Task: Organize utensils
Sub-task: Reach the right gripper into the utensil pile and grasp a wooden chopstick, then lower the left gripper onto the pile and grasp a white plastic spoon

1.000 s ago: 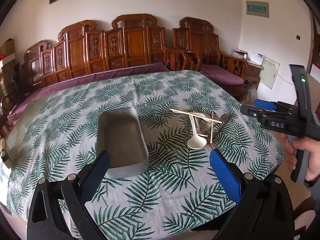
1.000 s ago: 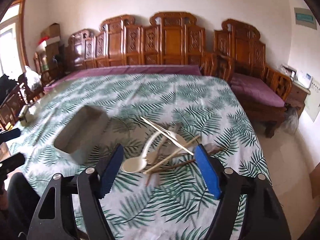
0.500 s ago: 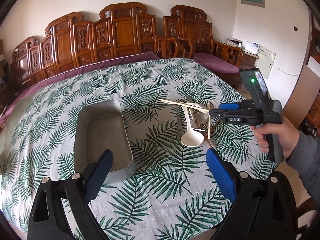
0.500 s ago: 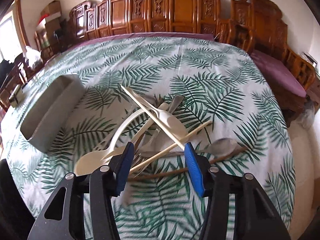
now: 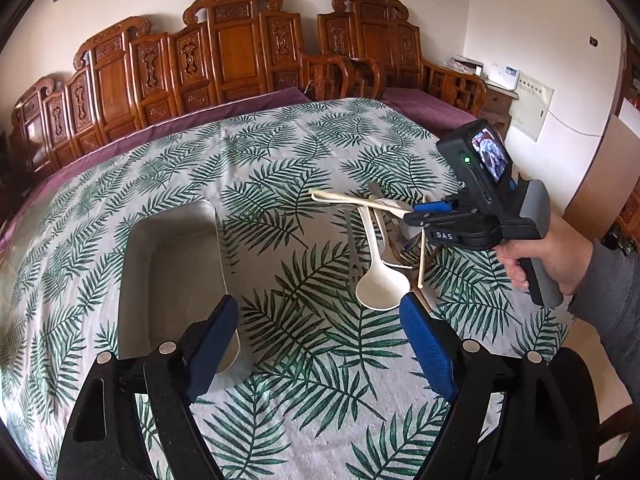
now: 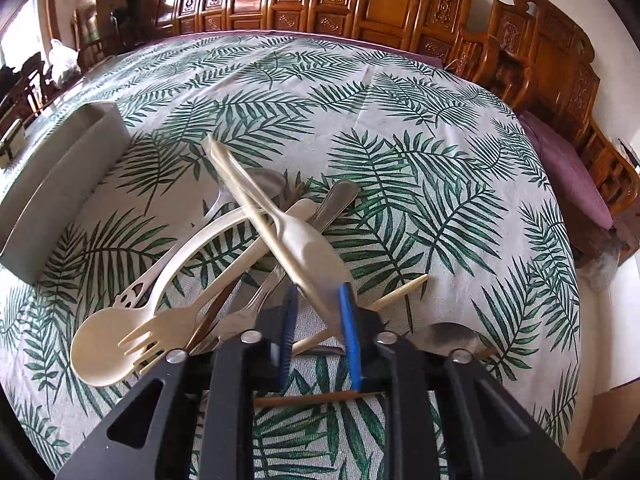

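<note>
Nearer now, leaf-print tablecloth (image 5: 280,184) (carved chairs (image 5: 240,52) behind)

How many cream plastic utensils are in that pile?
3: knife, the right gripper just closed onto its blade; spoon at the pile's left; fork overlapping it. Others may hide underneath.

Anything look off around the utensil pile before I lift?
Yes: the utensils lie criss-crossed in a heap rather than side by side. The cream knife in the right gripper overlaps several others, so lifting it may disturb them. The tray holds nothing.
</note>
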{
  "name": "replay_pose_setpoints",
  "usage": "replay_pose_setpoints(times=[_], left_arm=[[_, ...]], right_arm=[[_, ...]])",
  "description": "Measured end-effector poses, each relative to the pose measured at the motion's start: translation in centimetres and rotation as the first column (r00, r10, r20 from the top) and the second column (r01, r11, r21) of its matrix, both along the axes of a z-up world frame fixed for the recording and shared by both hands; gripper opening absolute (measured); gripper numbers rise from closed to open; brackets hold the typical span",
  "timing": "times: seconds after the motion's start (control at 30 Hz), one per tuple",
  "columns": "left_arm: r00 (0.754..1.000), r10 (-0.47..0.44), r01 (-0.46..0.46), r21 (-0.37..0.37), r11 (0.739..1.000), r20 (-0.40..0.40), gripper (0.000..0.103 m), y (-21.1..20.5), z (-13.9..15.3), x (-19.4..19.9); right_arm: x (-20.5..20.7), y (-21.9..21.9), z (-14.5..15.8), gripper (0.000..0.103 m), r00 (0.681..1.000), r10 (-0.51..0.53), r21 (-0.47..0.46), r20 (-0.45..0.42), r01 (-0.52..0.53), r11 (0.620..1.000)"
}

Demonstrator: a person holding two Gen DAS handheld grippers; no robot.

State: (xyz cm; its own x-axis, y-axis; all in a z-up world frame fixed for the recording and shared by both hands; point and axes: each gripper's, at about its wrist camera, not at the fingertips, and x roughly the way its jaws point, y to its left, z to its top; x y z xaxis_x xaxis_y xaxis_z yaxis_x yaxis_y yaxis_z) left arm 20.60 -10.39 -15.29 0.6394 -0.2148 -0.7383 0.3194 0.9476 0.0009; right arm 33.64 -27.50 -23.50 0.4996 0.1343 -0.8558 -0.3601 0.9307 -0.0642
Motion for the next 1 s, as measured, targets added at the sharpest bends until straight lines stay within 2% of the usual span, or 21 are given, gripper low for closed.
replay_pose_setpoints(times=[0.07, 0.1, 0.47, 0.73, 0.8, 0.87, 1.0], left_arm=[[1.0, -0.003, 0.003, 0.002, 1.0, -0.005, 0.079, -0.2, -0.2, 0.4], [1.0, -0.004, 0.004, 0.004, 1.0, -0.008, 0.079, -0.4, -0.3, 0.5], [0.998, -0.03, 0.03, -0.008, 1.0, -0.053, 0.079, -3.6, -2.3, 3.6], [0.991, -0.053, 0.052, -0.007, 0.999, -0.123, 0.059, -6.2, -4.6, 6.5], [0.99, -0.056, 0.057, 0.007, 0.998, -0.132, 0.042, -6.8, -4.9, 7.2], [0.988, -0.065, 0.07, 0.032, 0.997, -0.141, 0.038, -7.6, -5.5, 8.1], [0.985, -0.081, 0.087, 0.033, 0.996, -0.151, 0.037, -8.8, -6.2, 9.5]], right_arm=[[-0.4, -0.1, 0.0, 0.006, 1.0, 0.0, -0.022, 0.011, 0.0, 1.0], [-0.5, -0.2, 0.0, 0.006, 1.0, 0.0, -0.019, 0.009, 0.001, 1.0], [-3.6, -2.4, 2.8, 0.006, 0.998, -0.068, 0.126, 0.016, 0.066, 0.99], [-4.8, -3.0, 3.0, 0.006, 0.996, -0.093, 0.17, 0.015, 0.089, 0.981], [-4.8, -3.3, 2.6, 0.006, 0.994, -0.106, 0.175, 0.002, 0.104, 0.979], [-4.6, -3.7, 2.2, 0.006, 0.994, -0.113, 0.171, -0.007, 0.113, 0.979], [-4.4, -5.1, 1.9, 0.006, 0.989, -0.145, 0.201, -0.022, 0.147, 0.968]])
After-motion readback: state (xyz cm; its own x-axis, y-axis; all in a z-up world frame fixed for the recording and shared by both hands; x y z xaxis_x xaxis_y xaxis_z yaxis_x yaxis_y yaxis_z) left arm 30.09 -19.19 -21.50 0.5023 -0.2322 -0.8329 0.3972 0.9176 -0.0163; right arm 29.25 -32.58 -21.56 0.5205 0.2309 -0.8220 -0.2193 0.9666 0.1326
